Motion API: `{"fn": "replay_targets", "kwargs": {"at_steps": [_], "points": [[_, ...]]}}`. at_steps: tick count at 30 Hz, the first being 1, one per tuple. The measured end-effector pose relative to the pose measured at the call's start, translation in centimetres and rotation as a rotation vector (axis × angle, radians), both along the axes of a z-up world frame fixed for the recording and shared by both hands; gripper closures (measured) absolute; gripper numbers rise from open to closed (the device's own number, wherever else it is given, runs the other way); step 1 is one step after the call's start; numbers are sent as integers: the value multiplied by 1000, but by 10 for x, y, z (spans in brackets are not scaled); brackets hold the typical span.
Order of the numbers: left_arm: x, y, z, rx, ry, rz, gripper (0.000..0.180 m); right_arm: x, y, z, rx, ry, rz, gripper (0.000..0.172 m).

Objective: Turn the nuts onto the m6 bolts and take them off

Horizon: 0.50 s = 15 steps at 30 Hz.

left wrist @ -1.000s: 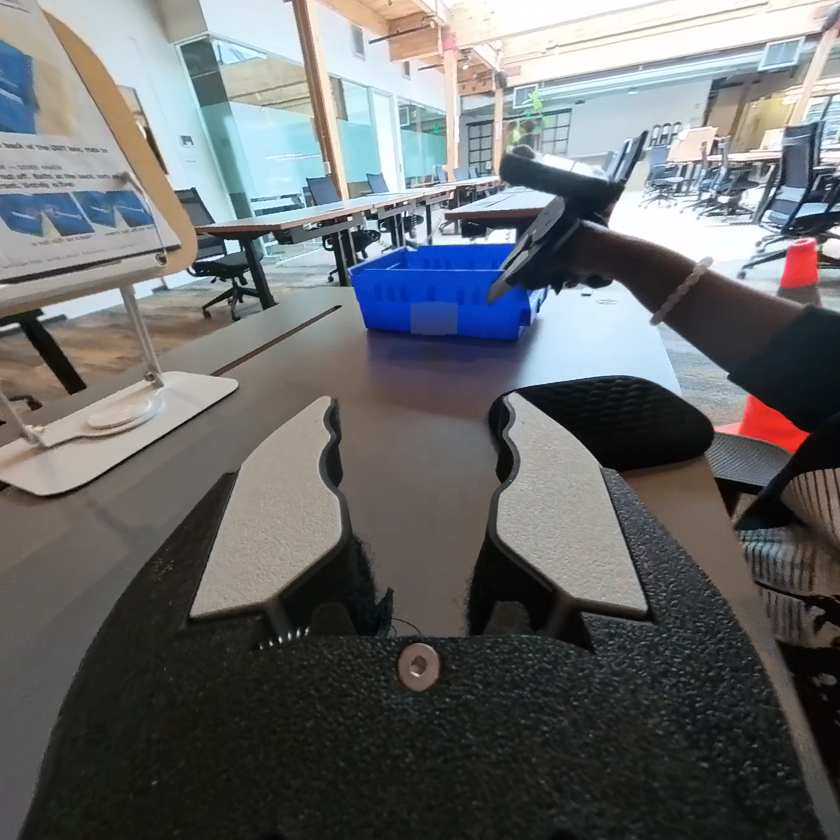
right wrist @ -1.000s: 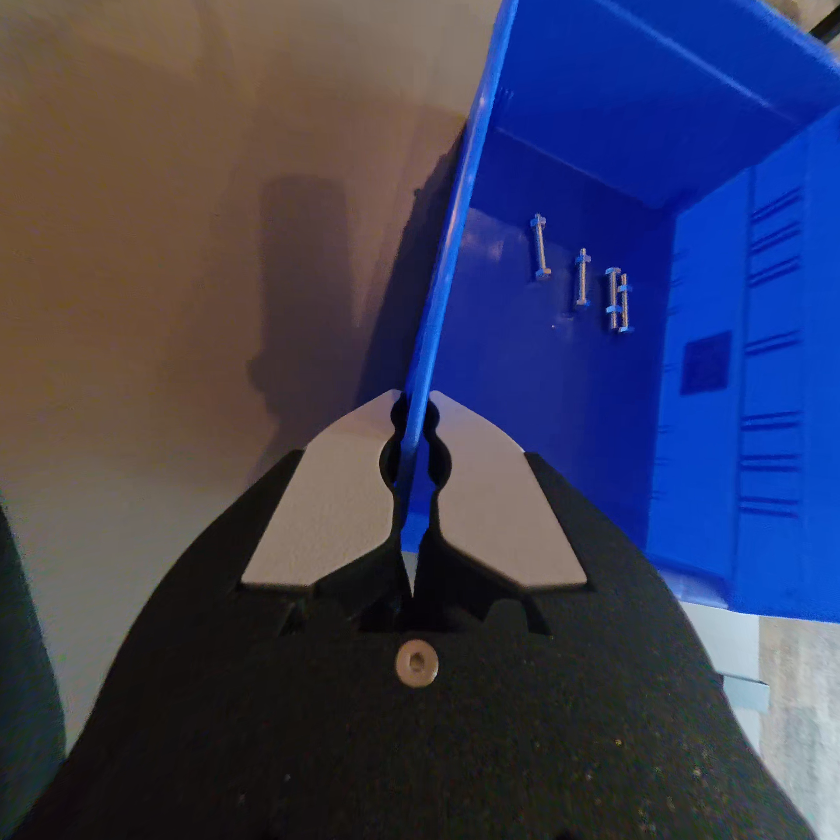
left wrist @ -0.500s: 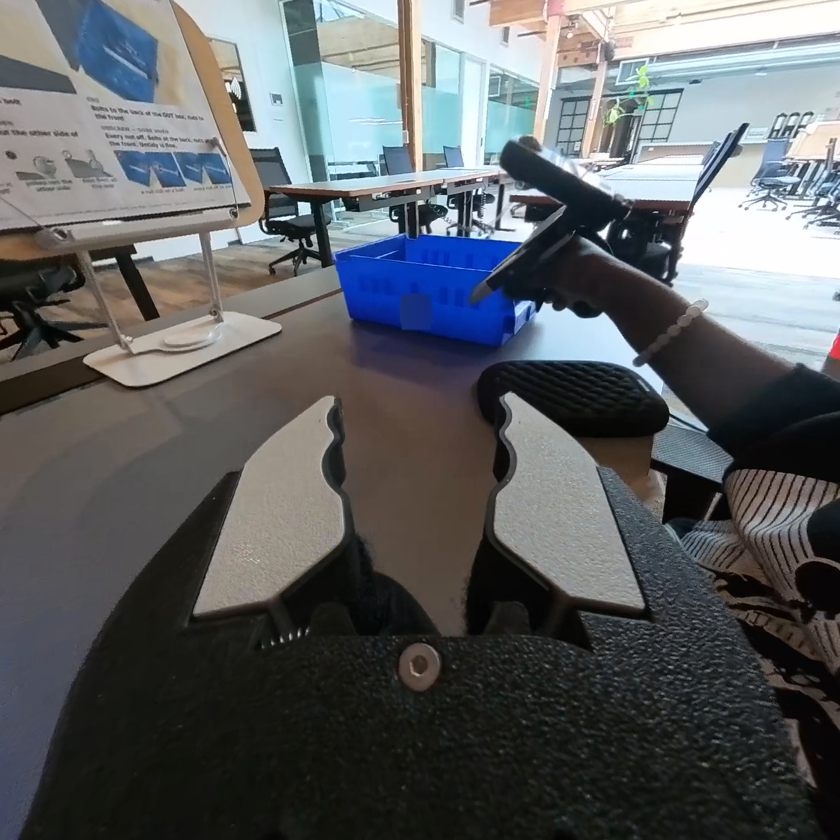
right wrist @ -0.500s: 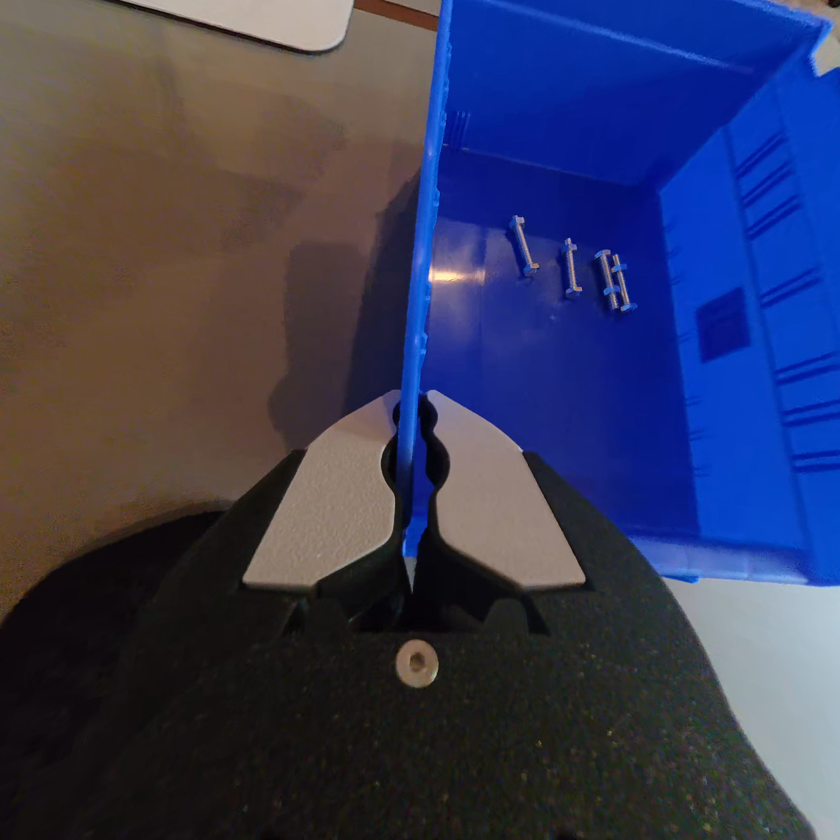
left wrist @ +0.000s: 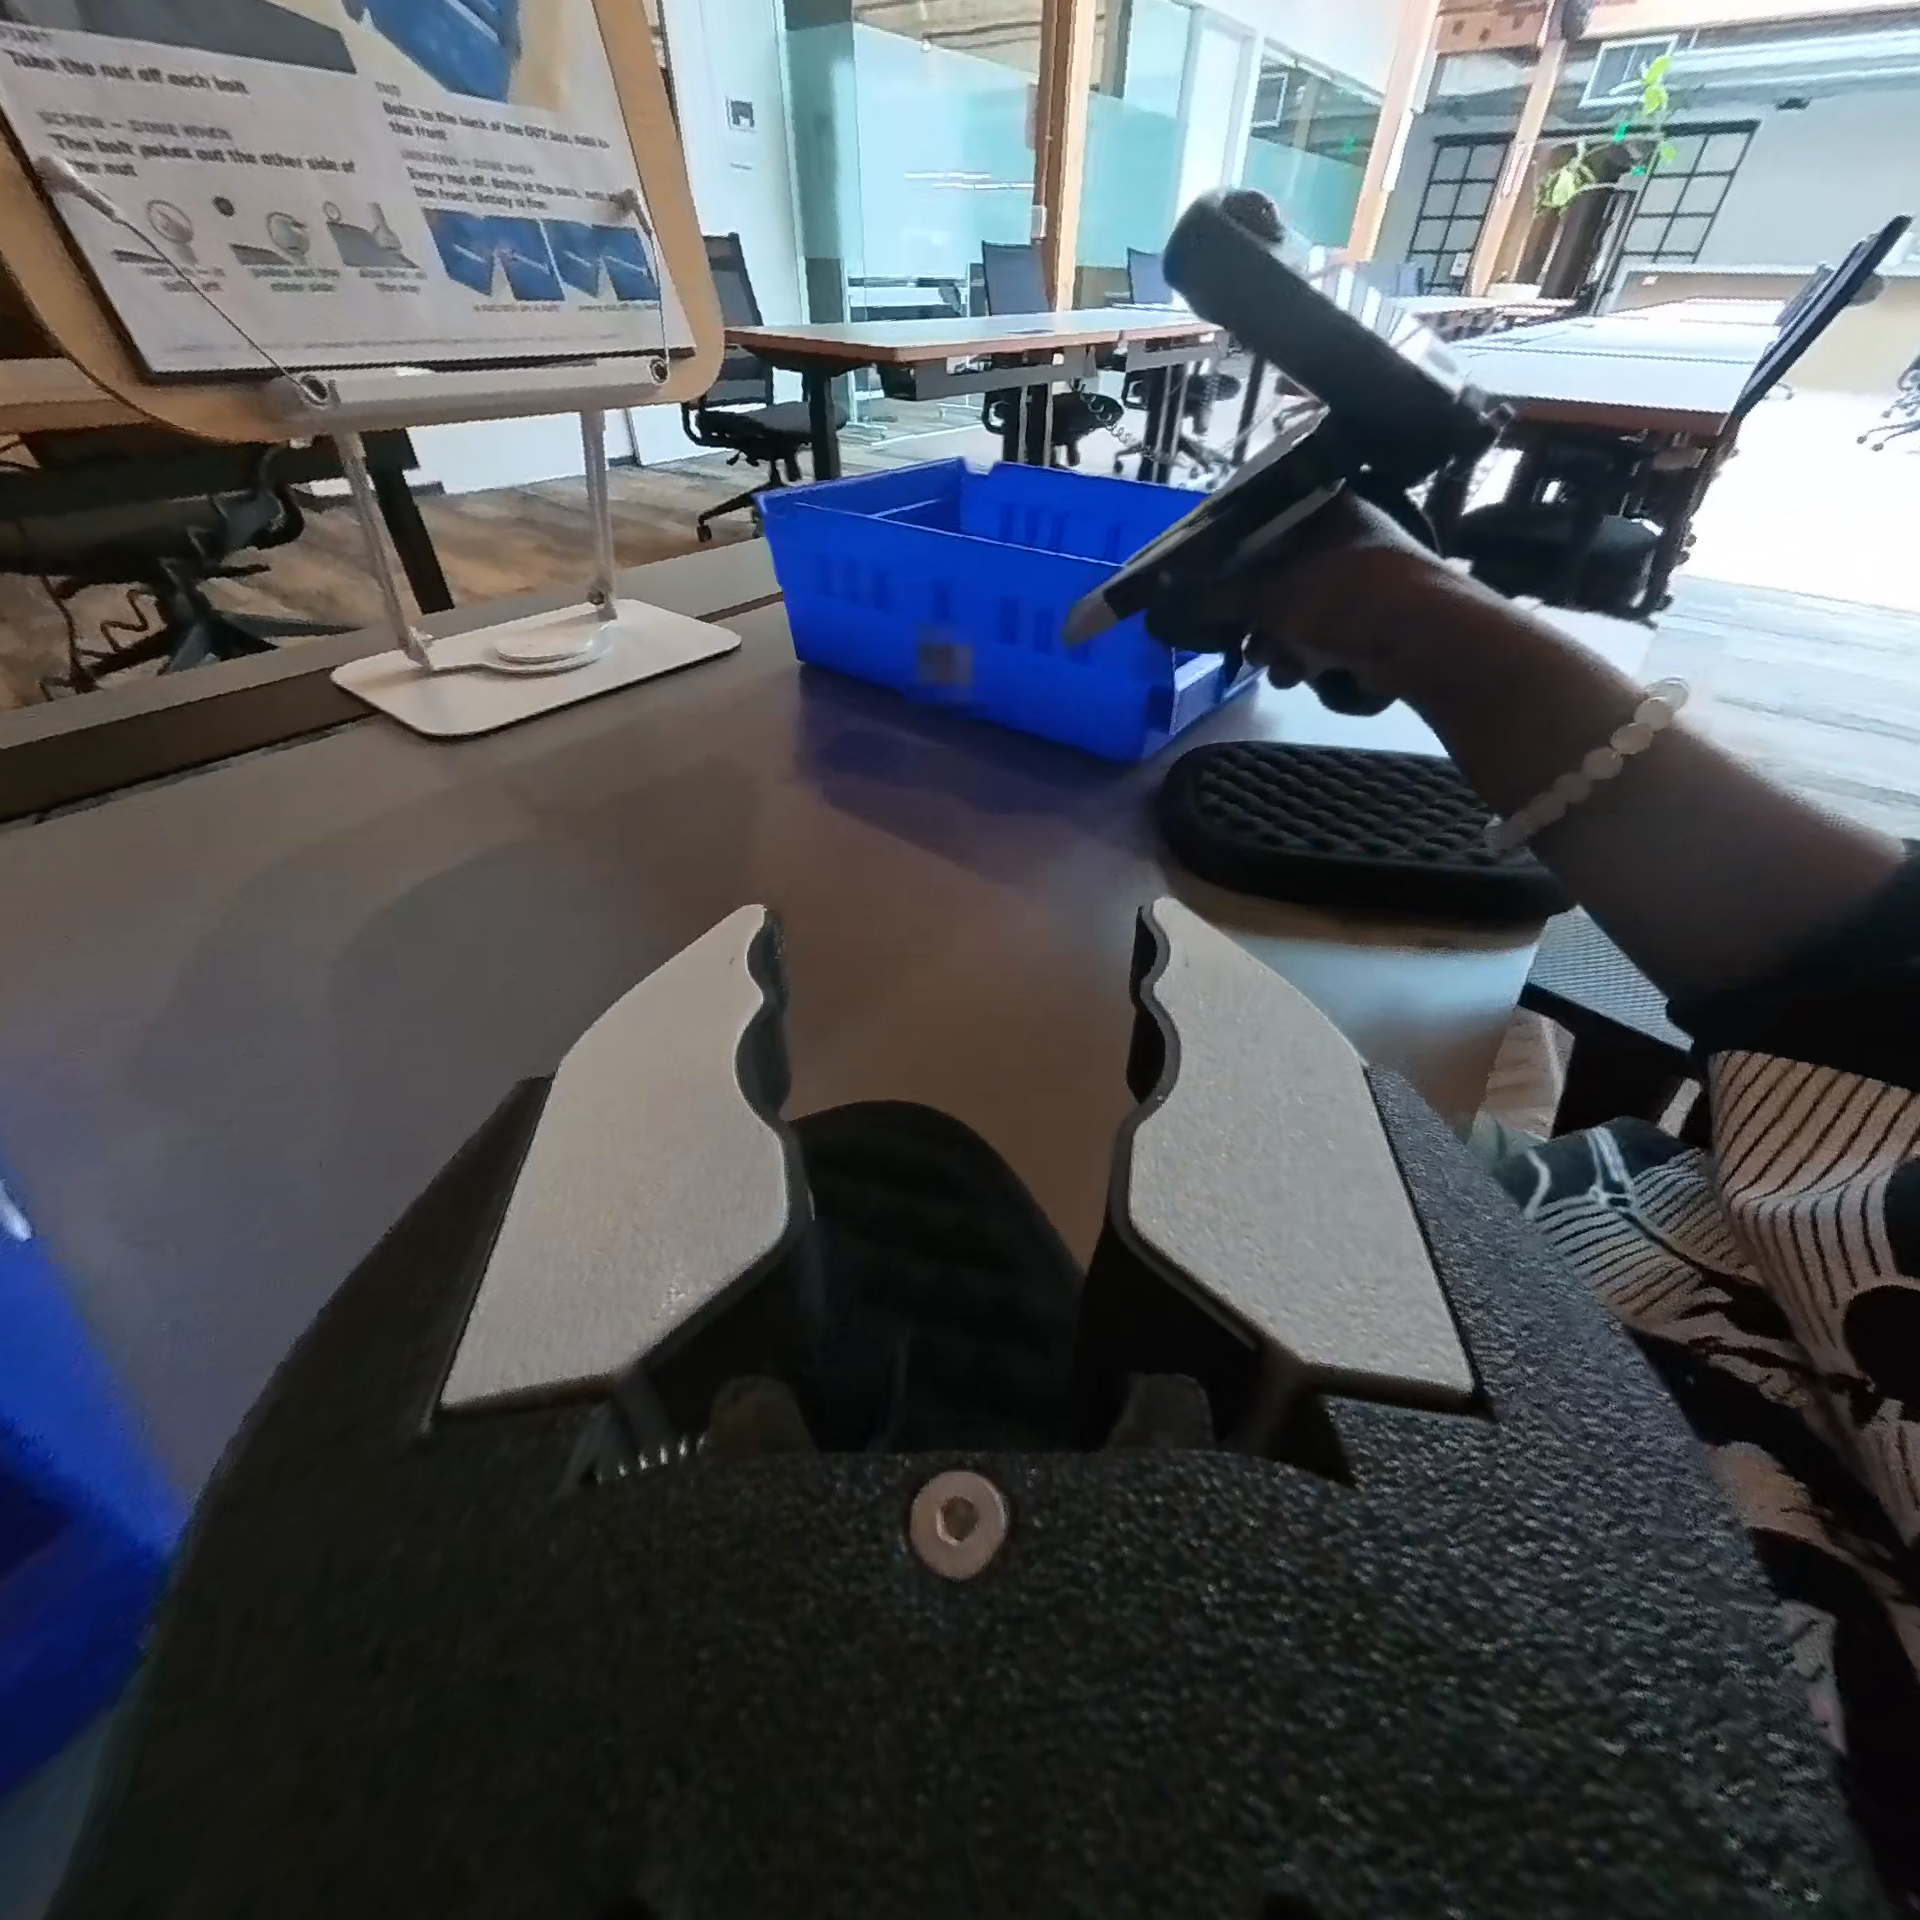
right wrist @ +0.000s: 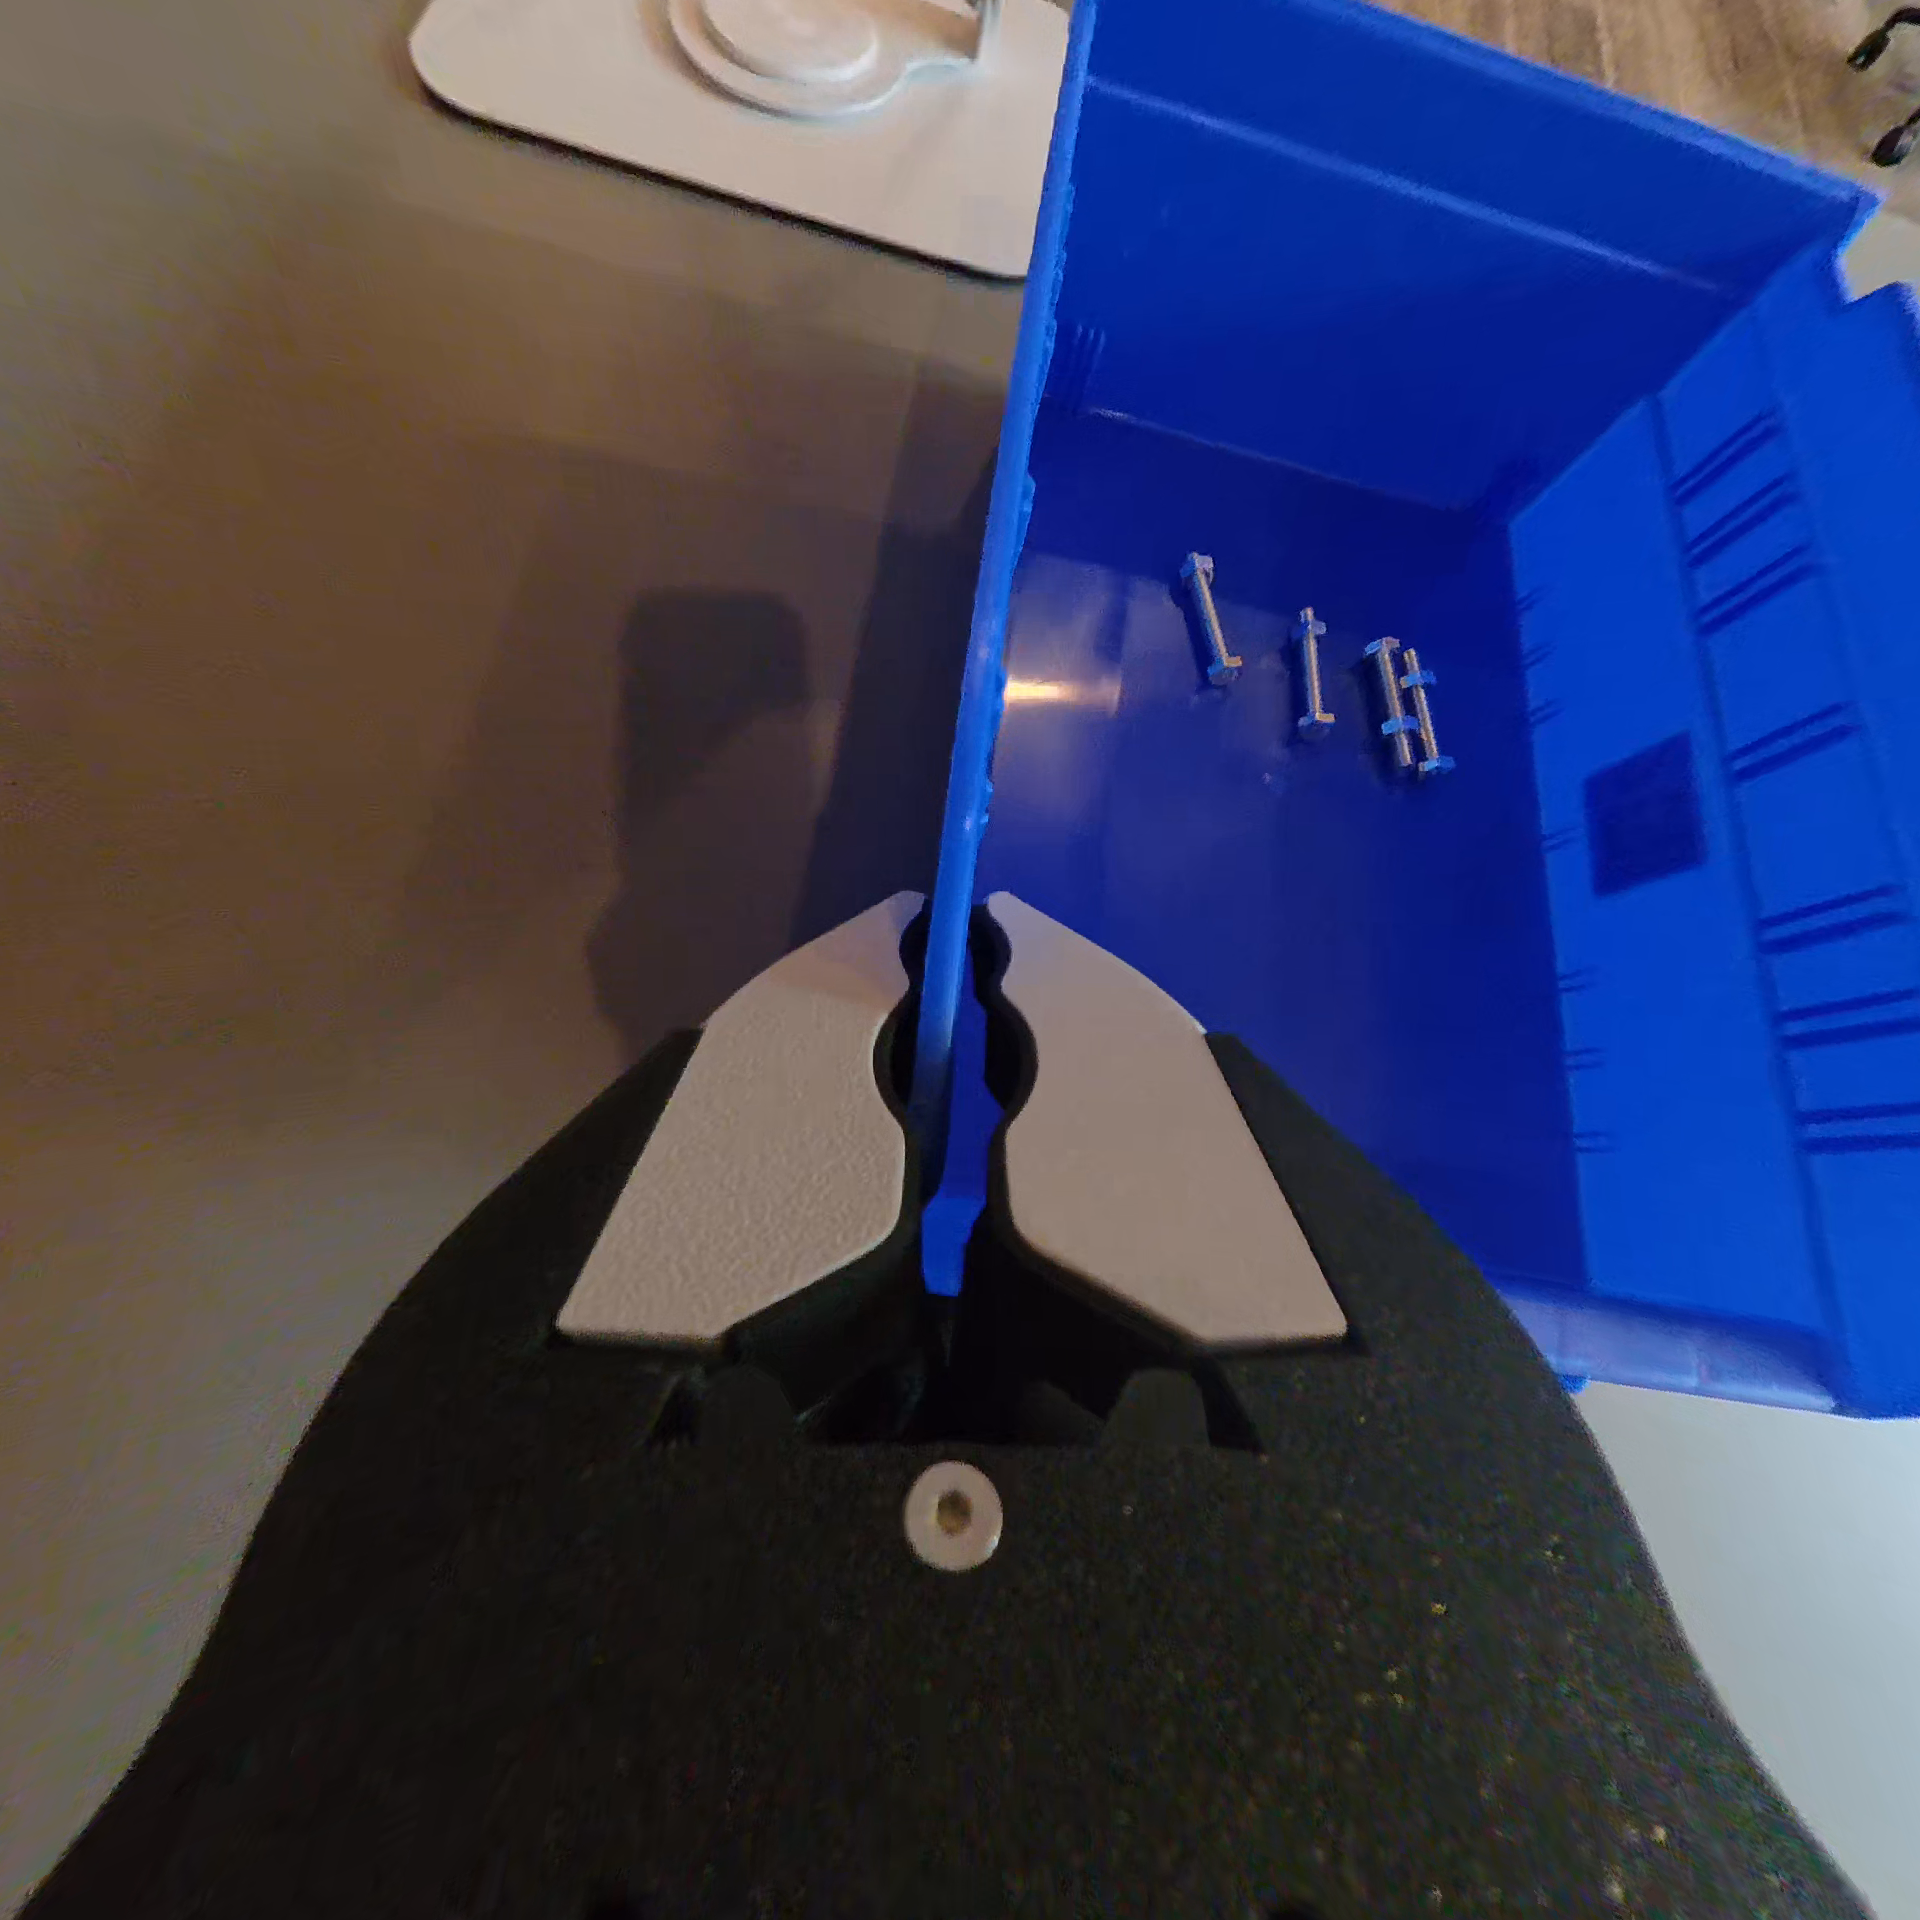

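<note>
My right gripper is shut on the side wall of a blue bin; both pads press the thin rim. Several silver bolts with nuts lie on the bin's floor. In the left wrist view the bin stands on the dark table with the right gripper at its near wall, held by a person's hand. My left gripper is open and empty above the table near its front edge.
A white stand bearing an instruction sheet is at the back left; its base also shows in the right wrist view. A black mesh pad lies at the right. Another blue bin's edge is at the left. My right fingertips sit around 30 cm from my left ones.
The right gripper keeps its grip on the bin wall and has moved the bin across the table nearer the stand. The left gripper has swung leftwards, staying open.
</note>
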<state>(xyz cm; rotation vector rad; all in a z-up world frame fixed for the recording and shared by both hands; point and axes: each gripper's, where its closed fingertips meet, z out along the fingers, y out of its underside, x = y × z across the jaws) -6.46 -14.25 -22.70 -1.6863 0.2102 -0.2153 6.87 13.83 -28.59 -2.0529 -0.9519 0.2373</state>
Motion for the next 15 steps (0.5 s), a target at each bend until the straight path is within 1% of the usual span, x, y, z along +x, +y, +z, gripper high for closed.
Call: {"fn": "replay_targets", "kwargs": {"at_steps": [8, 15], "points": [[-7, -13, -5, -5, 19, 36, 117, -39, -20, 0, 33, 1, 54, 161], [-22, -21, 2, 8, 21, 116, 116, -69, -42, 0, 37, 28, 136, 157]]}}
